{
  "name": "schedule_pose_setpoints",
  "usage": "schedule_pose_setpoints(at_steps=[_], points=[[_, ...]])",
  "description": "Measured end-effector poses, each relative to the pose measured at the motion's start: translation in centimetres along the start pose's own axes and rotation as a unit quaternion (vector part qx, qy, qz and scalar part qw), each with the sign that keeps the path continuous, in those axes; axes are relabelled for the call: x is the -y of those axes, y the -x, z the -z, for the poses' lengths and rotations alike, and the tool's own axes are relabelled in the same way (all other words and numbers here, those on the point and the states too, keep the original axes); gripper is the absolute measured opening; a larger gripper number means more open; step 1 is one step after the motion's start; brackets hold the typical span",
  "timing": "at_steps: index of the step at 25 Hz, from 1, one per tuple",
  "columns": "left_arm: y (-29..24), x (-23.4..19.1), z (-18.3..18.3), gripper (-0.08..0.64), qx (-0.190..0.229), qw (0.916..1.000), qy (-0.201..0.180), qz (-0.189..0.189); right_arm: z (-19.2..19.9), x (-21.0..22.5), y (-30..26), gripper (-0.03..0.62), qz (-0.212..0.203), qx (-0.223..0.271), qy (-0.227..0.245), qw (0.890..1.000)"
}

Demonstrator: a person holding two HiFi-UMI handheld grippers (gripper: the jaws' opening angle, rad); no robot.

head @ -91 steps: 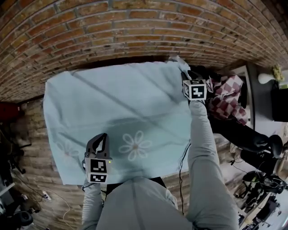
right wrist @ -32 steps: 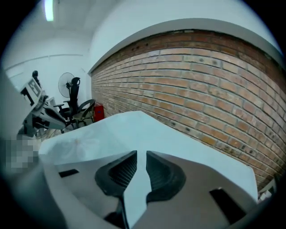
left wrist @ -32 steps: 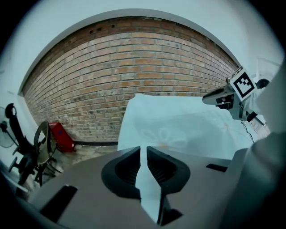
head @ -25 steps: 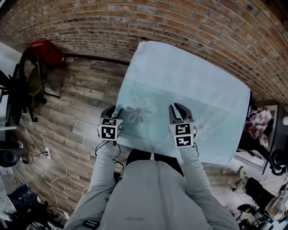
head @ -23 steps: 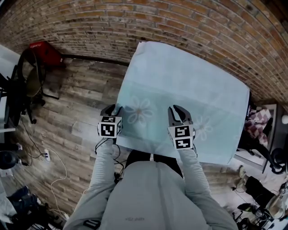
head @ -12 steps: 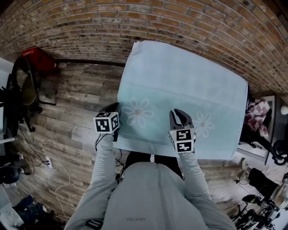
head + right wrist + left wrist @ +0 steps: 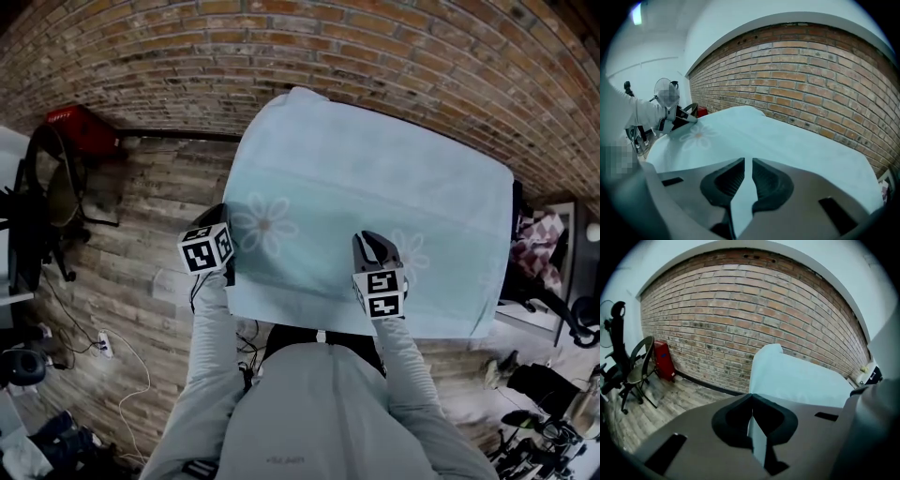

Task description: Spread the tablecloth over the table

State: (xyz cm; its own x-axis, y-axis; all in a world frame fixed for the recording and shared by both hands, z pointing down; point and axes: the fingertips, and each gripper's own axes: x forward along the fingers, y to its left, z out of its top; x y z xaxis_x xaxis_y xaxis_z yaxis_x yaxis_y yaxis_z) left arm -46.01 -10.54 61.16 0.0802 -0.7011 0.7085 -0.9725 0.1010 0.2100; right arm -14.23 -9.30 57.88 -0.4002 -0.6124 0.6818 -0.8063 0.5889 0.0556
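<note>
Tablecloth, pale blue with daisy print: draped over the table it hides, far edge toward the brick wall, near hem overhanging on the person's side. Left gripper: jaws just closed tight on the cloth's left edge by the near corner. Right gripper: jaws just closing further, near hem pinched between them. The two spaced grips are probably for tugging the sheet square and smooth.

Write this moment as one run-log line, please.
left gripper: shut on tablecloth, left edge | right gripper: jaws just closed further, pinching tablecloth | tablecloth: spread out
</note>
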Motion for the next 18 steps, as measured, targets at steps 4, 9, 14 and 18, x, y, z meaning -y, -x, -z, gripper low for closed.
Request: schedule_pose_setpoints(at_steps=[4, 9, 14, 18], points=[[1.3, -4.2, 0.4, 0.023, 0.003, 0.9990, 0.026, -0.038, 0.0, 0.0, -0.9, 0.060, -0.005, -0.003, -0.003, 1.000], [1.4, -4.4, 2.5, 0.025, -0.010, 0.9991, 0.027, -0.031, 0.3, -0.3, -1.4, 0.060, -0.007, -0.008, -0.006, 1.000], [0.9, -2.8, 2.6, 0.069, -0.011, 0.9999, 0.008, -0.007, 0.9, 0.1, -1.4, 0.060, 0.001, -0.012, -0.016, 1.000], [1.4, -0.6, 1.7, 0.140, 0.003, 0.9999, 0.004, 0.012, 1.6, 1.6, -0.2, 0.060, 0.017, -0.012, -0.029, 0.999]])
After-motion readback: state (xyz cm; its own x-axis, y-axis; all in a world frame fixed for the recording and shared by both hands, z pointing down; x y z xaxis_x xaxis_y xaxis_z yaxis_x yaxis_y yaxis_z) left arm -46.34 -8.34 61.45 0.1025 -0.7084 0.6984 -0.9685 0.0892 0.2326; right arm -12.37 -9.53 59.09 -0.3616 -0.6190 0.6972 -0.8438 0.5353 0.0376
